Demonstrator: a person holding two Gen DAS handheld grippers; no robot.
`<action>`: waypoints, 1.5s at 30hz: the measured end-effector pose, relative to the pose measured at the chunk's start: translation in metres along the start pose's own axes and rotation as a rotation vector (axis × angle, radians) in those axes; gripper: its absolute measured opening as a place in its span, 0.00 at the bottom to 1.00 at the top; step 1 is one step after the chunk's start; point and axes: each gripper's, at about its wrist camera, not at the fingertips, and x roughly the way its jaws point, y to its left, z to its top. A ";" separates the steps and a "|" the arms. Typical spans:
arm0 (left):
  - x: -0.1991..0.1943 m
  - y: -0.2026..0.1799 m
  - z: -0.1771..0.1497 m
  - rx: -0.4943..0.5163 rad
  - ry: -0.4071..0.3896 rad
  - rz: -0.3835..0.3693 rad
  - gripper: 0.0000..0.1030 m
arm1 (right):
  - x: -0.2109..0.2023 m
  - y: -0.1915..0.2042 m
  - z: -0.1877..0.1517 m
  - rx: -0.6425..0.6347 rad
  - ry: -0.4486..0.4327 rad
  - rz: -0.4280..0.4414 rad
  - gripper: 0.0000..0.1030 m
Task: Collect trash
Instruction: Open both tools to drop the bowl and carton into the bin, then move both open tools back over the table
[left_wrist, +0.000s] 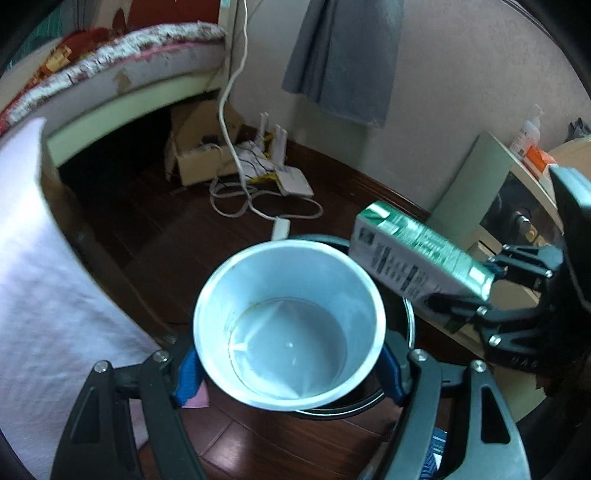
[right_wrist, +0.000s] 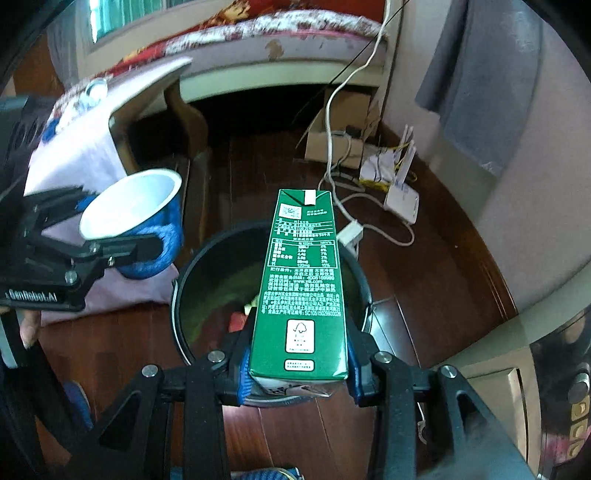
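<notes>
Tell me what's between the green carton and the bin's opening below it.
Nothing: in the right wrist view the green carton hangs in the right hand-held gripper over the black bin, only open air between.

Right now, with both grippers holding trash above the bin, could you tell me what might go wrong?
1. The paper cup in the left gripper sits mostly over the near rim of the black bin, so, if released here, it might clip the edge and land on the floor.
2. The green carton in the right gripper is long and reaches across the opening; it could bridge the rim rather than drop in.
3. Cup and carton are close together and might collide.
</notes>
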 end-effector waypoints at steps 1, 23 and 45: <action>0.005 0.000 0.000 -0.001 0.014 -0.009 0.74 | 0.004 0.001 -0.002 -0.010 0.014 0.001 0.40; 0.031 0.025 -0.025 -0.135 0.065 0.115 0.99 | 0.036 -0.006 0.000 -0.064 0.097 -0.189 0.99; -0.032 0.022 -0.020 -0.130 -0.057 0.232 0.99 | 0.011 0.012 0.023 -0.038 -0.001 -0.151 1.00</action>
